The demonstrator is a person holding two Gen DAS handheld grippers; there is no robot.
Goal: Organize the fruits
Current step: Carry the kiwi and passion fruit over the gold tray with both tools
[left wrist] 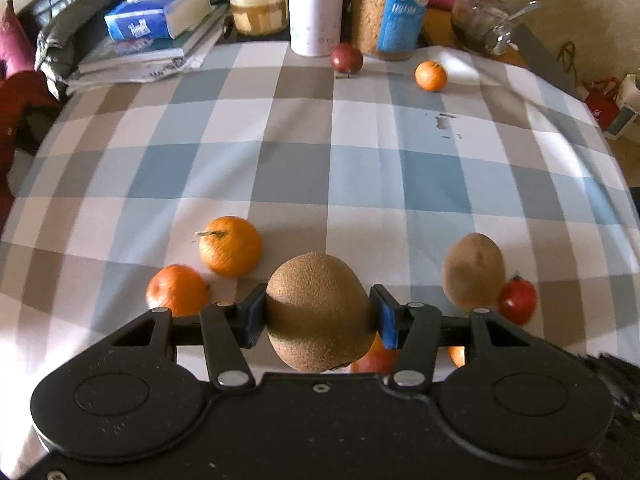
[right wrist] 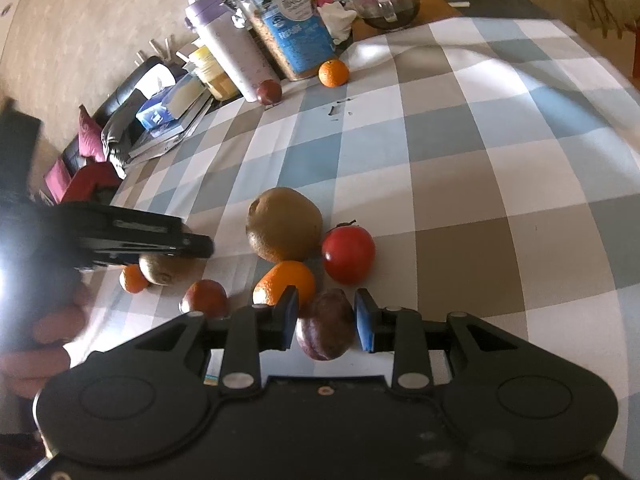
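Note:
My left gripper (left wrist: 318, 314) is shut on a brown kiwi (left wrist: 316, 320), held a little above the checked tablecloth (left wrist: 320, 168). Two oranges (left wrist: 230, 246) lie just left of it; a second kiwi (left wrist: 473, 274) and a red tomato (left wrist: 517, 299) lie to its right. In the right wrist view my right gripper (right wrist: 326, 322) is shut on a dark purple plum (right wrist: 326, 326), low over the cloth. Close ahead of the plum lie an orange (right wrist: 286, 282), the tomato (right wrist: 348, 254) and the second kiwi (right wrist: 284, 224). The left gripper (right wrist: 160, 240) shows there too, at the left.
At the table's far edge lie a small orange (left wrist: 430, 75) and a dark red fruit (left wrist: 346, 59), in front of a white bottle (left wrist: 316, 8), a grain jar (left wrist: 390, 12) and stacked books (left wrist: 152, 44). A hand (right wrist: 48, 332) shows at the left of the right wrist view.

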